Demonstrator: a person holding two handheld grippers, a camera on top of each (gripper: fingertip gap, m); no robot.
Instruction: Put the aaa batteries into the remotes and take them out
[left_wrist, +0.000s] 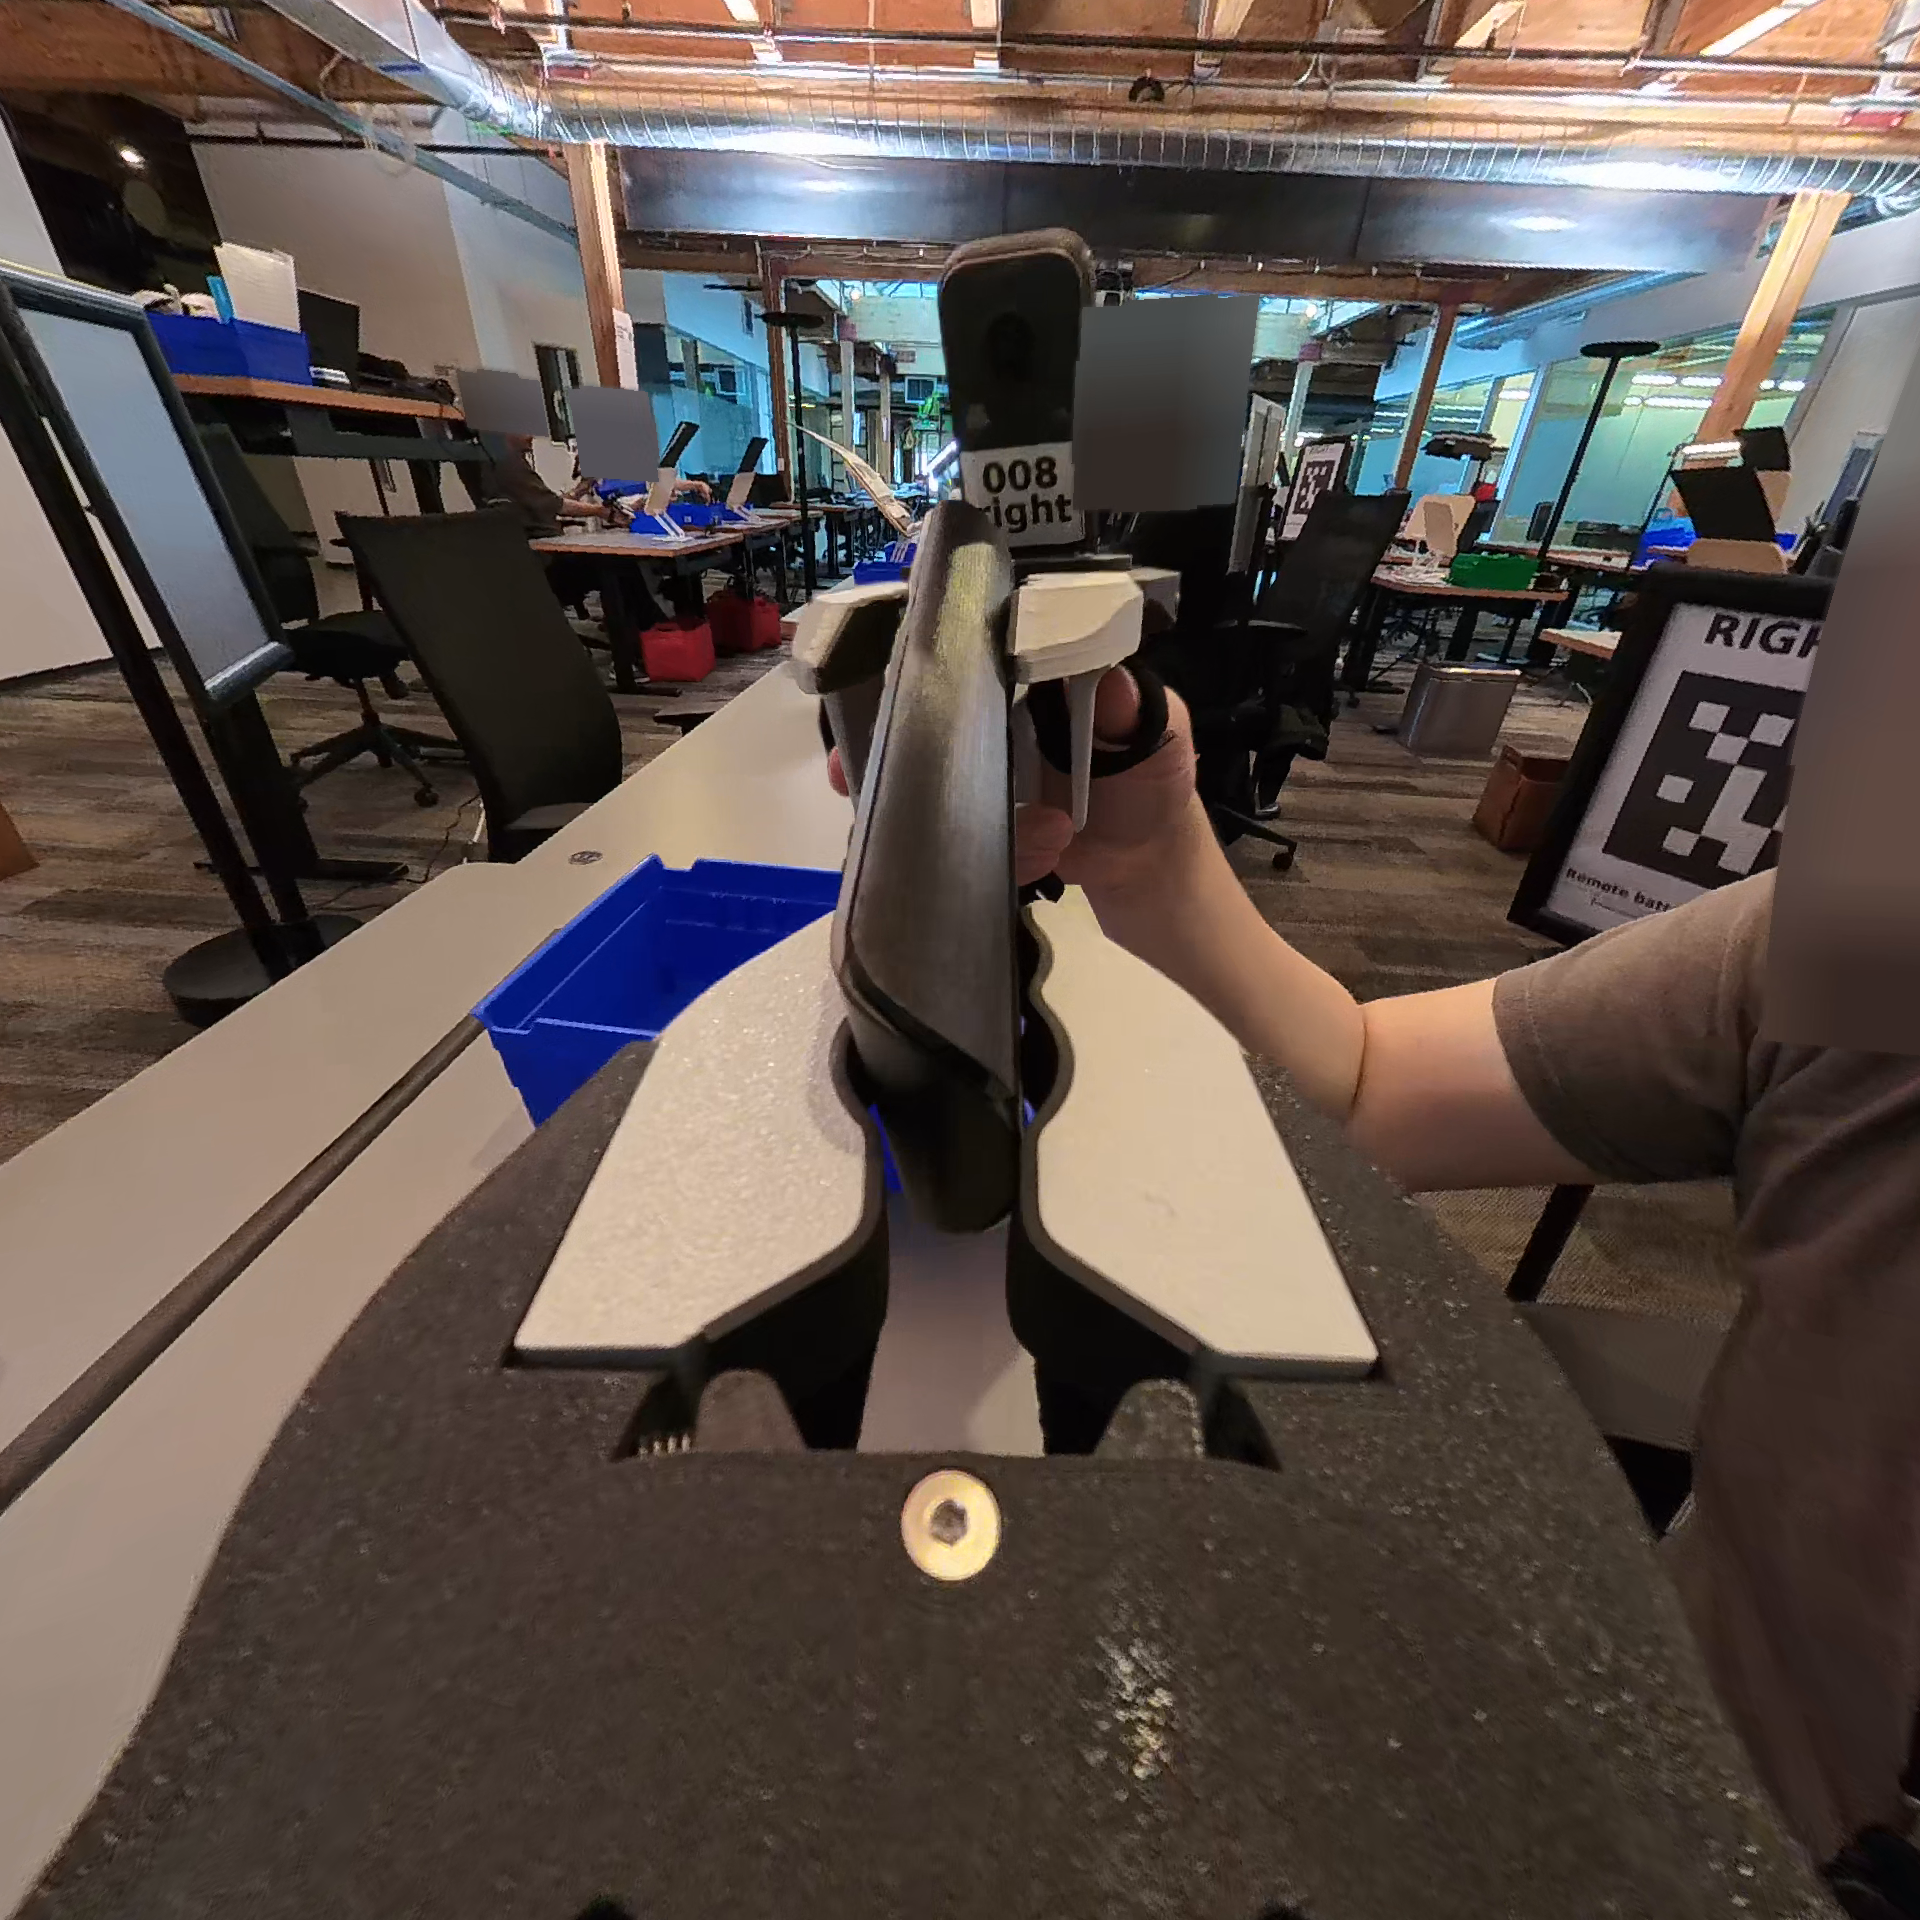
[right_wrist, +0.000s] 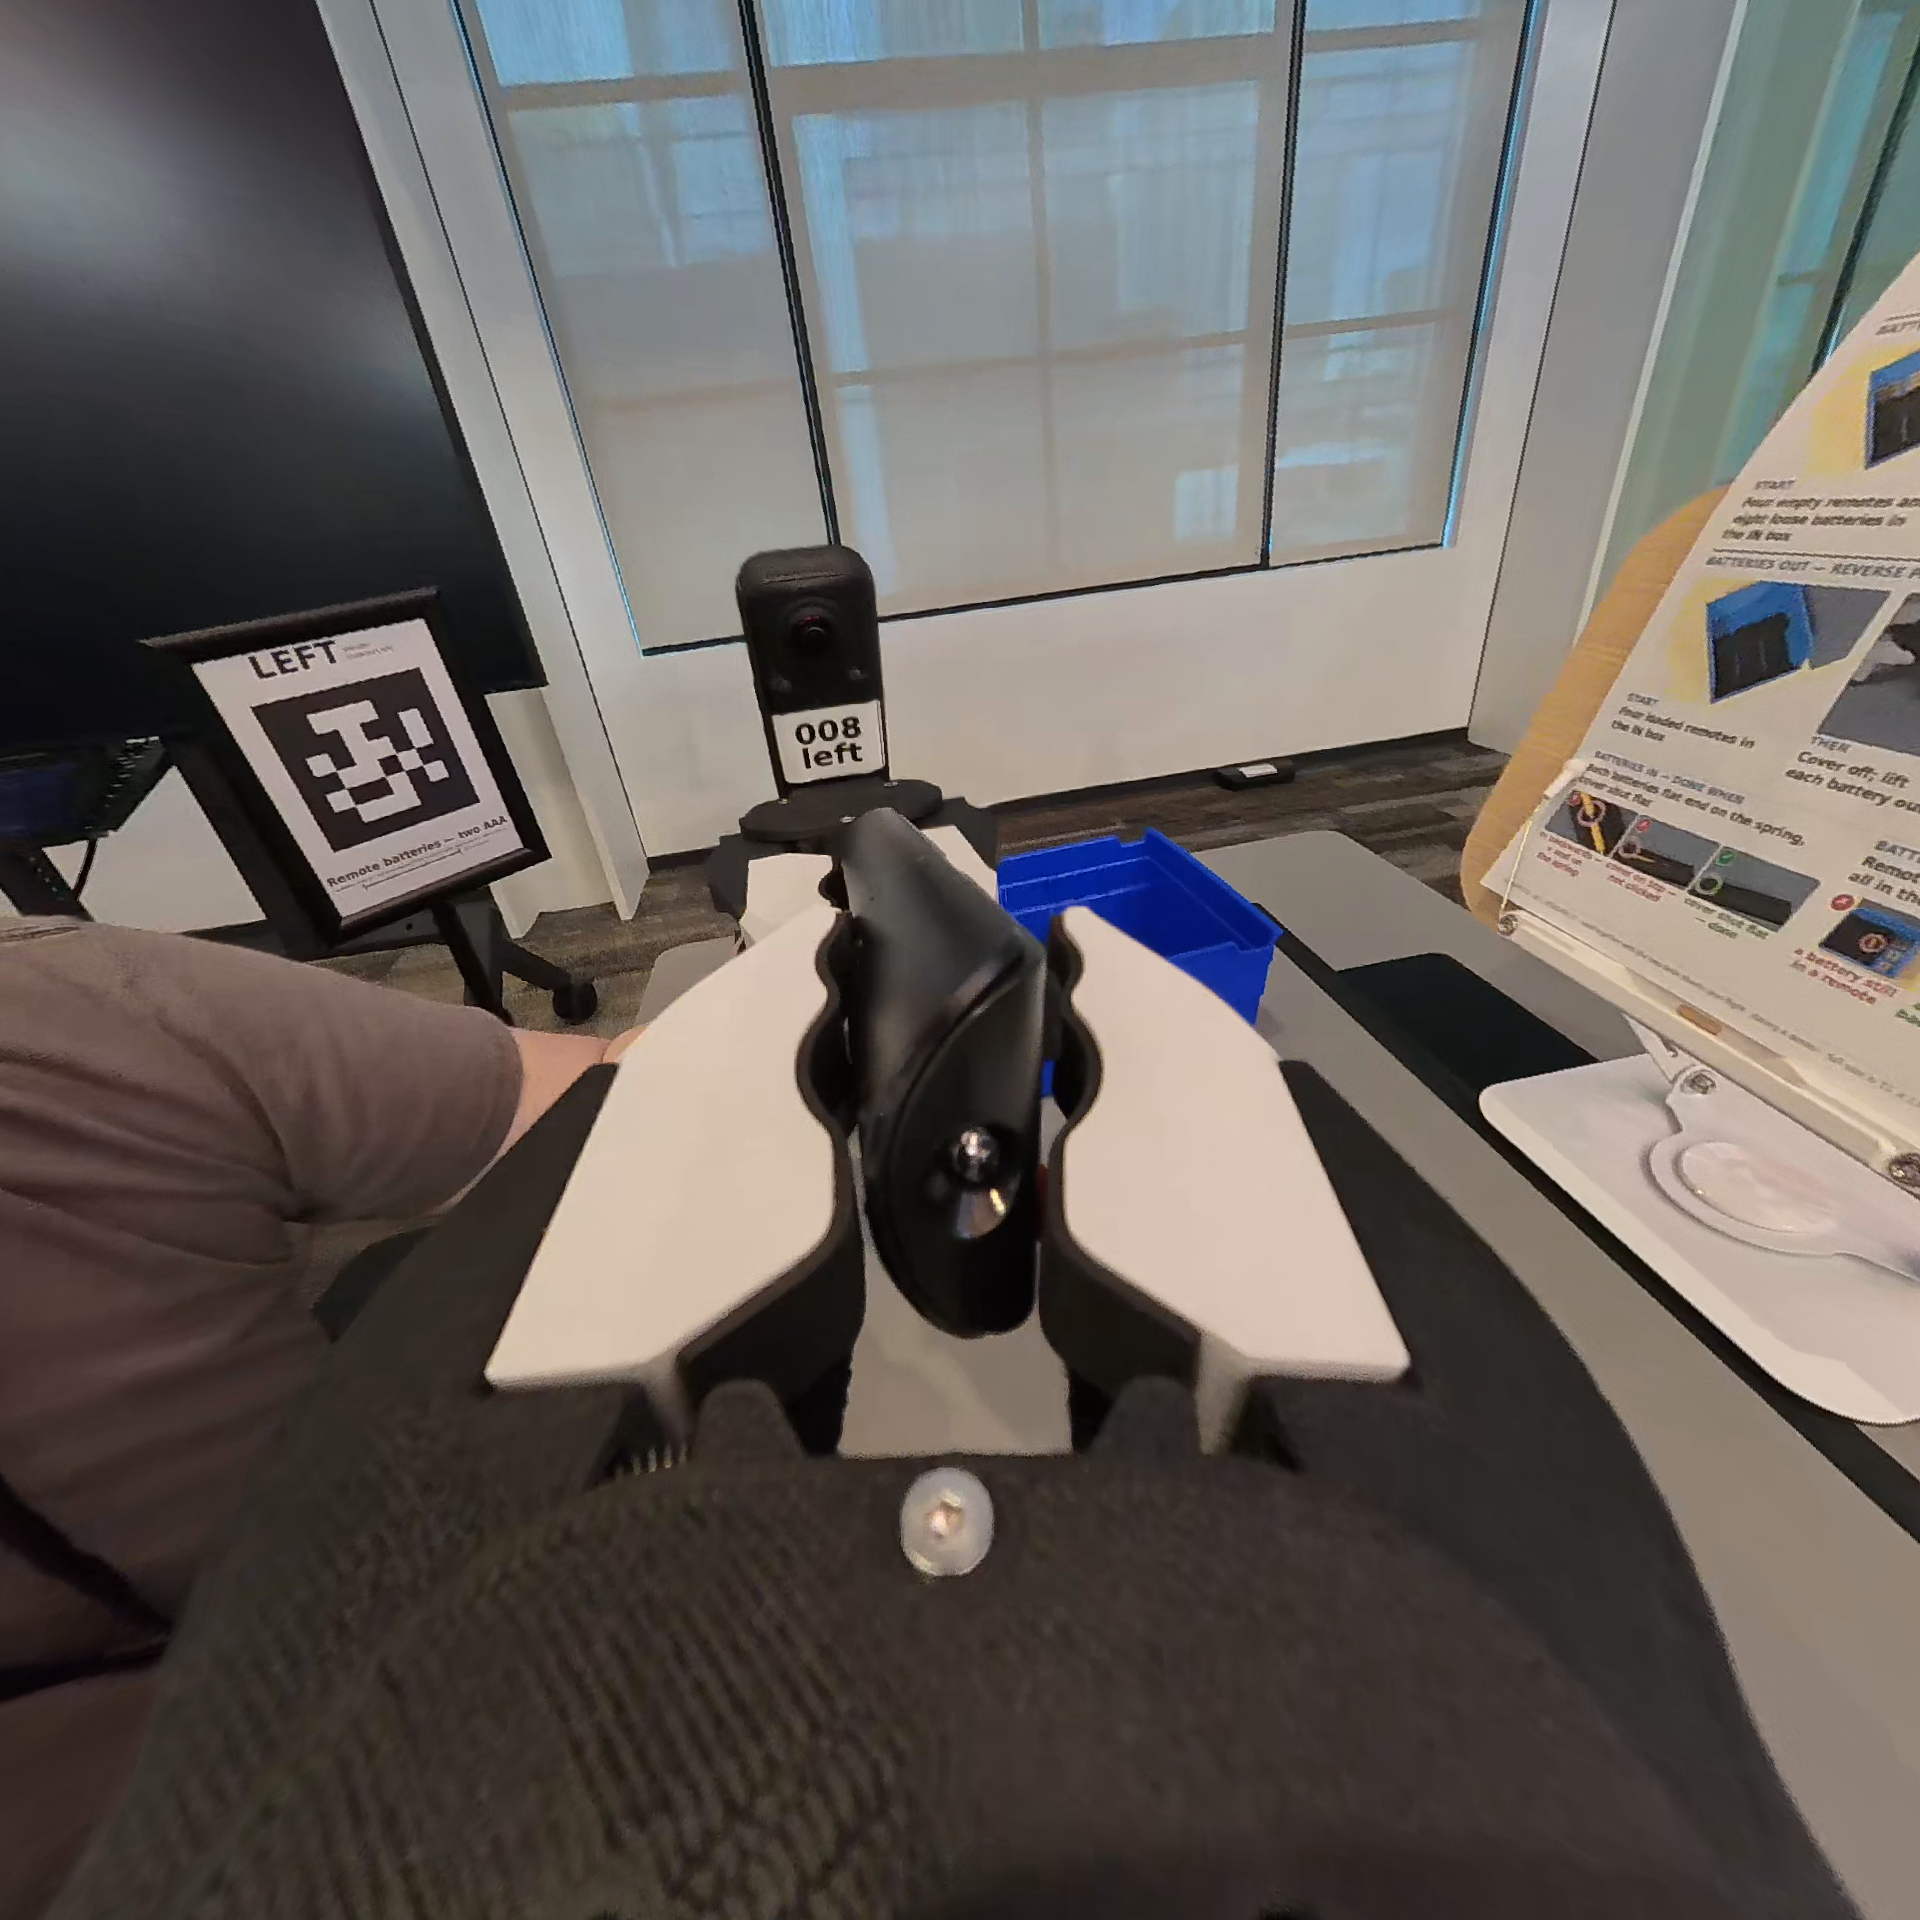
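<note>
One black remote is held in the air between both grippers, above the grey table. My left gripper is shut on its near end. My right gripper faces me and is shut on its far end, with a hand on its handle. In the right wrist view my right gripper clamps the remote near its emitter end. The left gripper holds the other end. The remote's smooth back faces up. No batteries show.
A blue bin stands on the table under the remote; it also shows in the right wrist view. An instruction board on a white stand sits at the right. Framed marker signs stand on either side. The person's arm reaches in.
</note>
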